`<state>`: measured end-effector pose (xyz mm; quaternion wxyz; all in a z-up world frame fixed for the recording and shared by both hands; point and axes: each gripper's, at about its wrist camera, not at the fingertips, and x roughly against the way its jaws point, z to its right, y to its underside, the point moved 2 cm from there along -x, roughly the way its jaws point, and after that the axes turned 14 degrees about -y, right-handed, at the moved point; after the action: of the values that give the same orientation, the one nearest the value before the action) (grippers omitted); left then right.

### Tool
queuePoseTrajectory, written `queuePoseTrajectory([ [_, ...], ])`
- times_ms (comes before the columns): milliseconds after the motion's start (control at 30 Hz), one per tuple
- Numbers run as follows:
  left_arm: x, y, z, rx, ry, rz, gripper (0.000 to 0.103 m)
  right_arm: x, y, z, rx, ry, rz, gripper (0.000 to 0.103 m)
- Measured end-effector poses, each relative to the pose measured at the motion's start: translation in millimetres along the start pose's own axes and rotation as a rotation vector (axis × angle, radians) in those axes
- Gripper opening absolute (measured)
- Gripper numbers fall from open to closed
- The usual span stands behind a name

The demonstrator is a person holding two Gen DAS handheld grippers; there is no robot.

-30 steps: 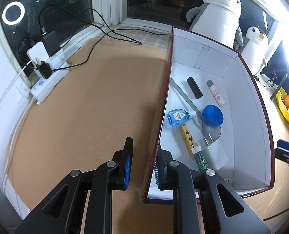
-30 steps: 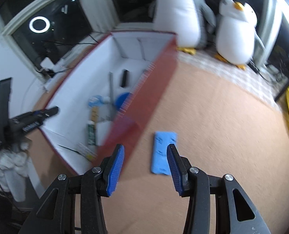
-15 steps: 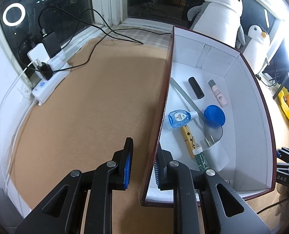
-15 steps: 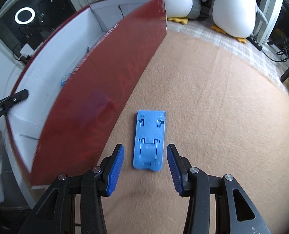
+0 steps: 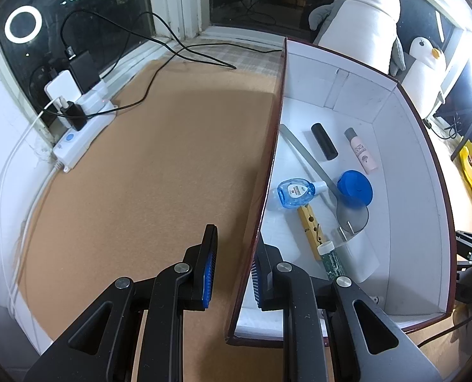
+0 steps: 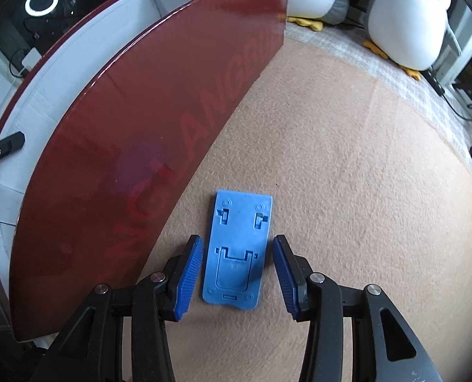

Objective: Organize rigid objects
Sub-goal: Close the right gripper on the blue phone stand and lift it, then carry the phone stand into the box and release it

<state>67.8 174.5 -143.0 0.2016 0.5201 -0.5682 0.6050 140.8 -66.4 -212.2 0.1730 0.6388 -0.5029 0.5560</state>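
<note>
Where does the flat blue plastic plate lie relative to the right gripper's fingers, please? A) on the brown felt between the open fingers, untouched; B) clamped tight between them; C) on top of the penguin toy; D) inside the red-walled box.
A: the flat blue plastic plate lies on the brown felt between the right gripper's spread fingers, with a gap showing on each side.

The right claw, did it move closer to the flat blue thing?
Yes. The right claw came forward over the tan mat; its fingers now sit on both sides of the flat blue thing.
</note>
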Motion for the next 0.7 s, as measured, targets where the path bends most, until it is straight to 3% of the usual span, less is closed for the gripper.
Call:
queuePoseTrajectory([
  [167, 1, -1, 0, 0.002, 0.000, 0.000, 0.018, -1, -3, 1, 0.022, 0.008, -0.024, 0.034],
  [333, 1, -2, 0, 0.001, 0.000, 0.002, 0.018, 6, -3, 12, -0.014, -0.009, -0.008, 0.033],
  [700, -2, -4, 1, 0.003, 0.009, 0.004, 0.018, 73, -19, 11, -0.051, -0.018, 0.158, 0.033],
])
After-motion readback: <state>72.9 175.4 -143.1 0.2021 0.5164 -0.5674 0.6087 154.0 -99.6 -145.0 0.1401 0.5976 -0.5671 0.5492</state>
